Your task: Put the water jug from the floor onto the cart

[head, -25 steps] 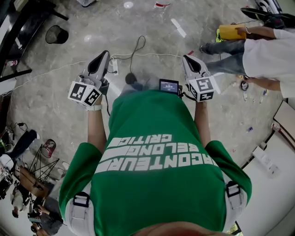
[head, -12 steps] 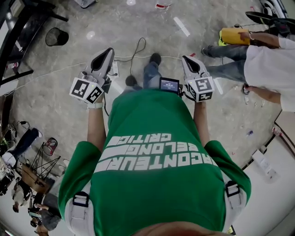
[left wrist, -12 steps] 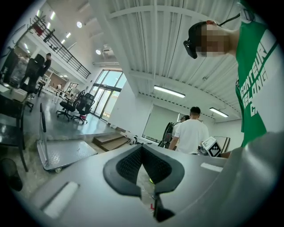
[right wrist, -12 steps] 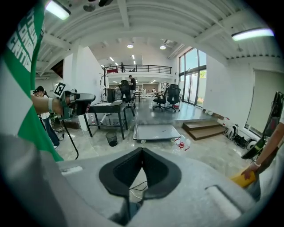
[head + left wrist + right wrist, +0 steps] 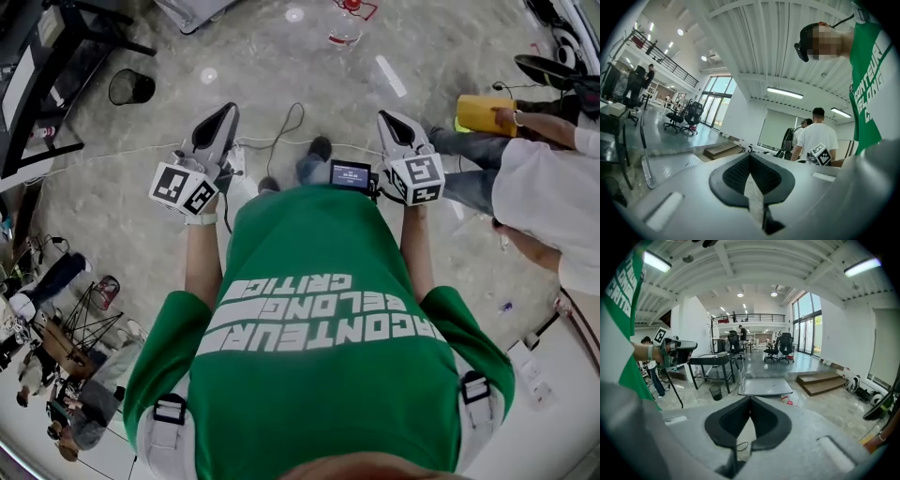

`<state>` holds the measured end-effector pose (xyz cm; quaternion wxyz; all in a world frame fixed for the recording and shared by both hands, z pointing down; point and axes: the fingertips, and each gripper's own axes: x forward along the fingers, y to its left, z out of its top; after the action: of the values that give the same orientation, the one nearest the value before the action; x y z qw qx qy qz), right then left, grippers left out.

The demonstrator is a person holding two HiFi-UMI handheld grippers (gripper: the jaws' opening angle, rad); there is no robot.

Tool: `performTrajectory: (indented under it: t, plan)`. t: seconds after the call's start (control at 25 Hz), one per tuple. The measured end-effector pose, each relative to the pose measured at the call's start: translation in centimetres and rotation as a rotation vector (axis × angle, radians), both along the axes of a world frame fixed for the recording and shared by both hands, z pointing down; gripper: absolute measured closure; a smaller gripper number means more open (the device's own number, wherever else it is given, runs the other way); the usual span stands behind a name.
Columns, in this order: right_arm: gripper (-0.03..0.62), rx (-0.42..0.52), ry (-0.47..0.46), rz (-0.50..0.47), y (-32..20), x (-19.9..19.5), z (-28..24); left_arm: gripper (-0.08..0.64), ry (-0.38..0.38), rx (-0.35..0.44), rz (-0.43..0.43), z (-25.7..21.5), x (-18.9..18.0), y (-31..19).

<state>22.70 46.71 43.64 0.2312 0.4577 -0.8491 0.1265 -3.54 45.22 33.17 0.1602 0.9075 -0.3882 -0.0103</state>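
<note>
**Both tools shut and empty; jug on the floor by the cart**

You hold both tools out in front of your green T-shirt with white lettering [image 5: 319,319]. The left gripper [image 5: 226,112] has its jaws pressed together with nothing between them. The right gripper [image 5: 391,119] is the same, tips meeting and empty. A small dark screen [image 5: 351,174] sits just beside the right gripper's marker cube.

Below your hands a thin black cable [image 5: 284,112] loops across the polished grey stone floor [image 5: 141,234]. To your right, a person in a white shirt [image 5: 539,187] has a hand on a yellow block [image 5: 483,112]. Farther off on your left, a round black mesh wastebasket [image 5: 131,86] stands on the floor near the legs of a black metal table [image 5: 712,359].

Farthest ahead, the clear water jug with a red top [image 5: 345,23] is on the floor, well apart from both grippers. In the right gripper view it lies just beside the near right corner of the flat grey metal platform cart [image 5: 765,386], not on its deck. You cannot tell from here whether the jug stands upright.
</note>
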Motion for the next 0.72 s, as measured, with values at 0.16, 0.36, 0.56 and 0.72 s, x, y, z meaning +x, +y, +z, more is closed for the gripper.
performTrajectory:
  t: [0.16,0.36,0.56,0.72]
  plan:
    - [0.598,-0.015,-0.014,-0.01,-3.0,3.1,0.4,0.545,-0.012,-0.011,0.0,-0.1,3.5,-2.3]
    - [0.598,0.006,-0.016,-0.003,-5.4,5.6,0.3,0.545,-0.023,-0.018,0.028,0.0,6.5,-3.6]
    - [0.598,0.022,-0.032,0.048,-5.9,7.2,-0.1,0.545,-0.029,-0.011,0.075,-0.1,8.3,-4.7]
    - [0.598,0.01,-0.039,0.077,-5.0,8.7,0.6,0.545,-0.021,0.014,0.1,-0.5,10.1,-5.5]
